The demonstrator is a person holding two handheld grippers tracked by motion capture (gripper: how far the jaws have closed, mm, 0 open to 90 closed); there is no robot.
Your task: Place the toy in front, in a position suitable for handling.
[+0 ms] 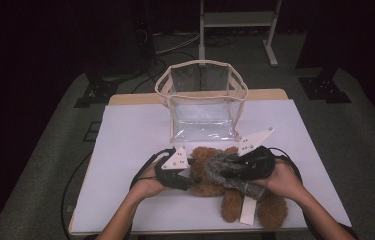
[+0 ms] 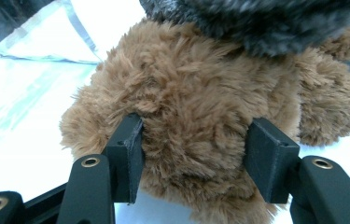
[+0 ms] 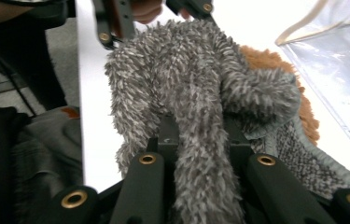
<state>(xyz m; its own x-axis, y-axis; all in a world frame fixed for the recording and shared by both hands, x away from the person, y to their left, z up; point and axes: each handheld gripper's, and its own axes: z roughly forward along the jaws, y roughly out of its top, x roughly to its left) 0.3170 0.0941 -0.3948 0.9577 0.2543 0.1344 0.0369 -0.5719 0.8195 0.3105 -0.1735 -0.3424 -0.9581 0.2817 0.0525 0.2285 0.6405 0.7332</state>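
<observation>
The brown fluffy teddy bear lies on the white table, near the clear bag. The left gripper is clamped on the bear's head; the right gripper pinches the shaggy grey scarf lying over it.

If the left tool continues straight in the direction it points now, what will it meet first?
The brown teddy bear: the left tool already has its jaws pressed on both sides of the plush. Beyond it lies the grey fuzzy garment, though depth there is unclear.
</observation>
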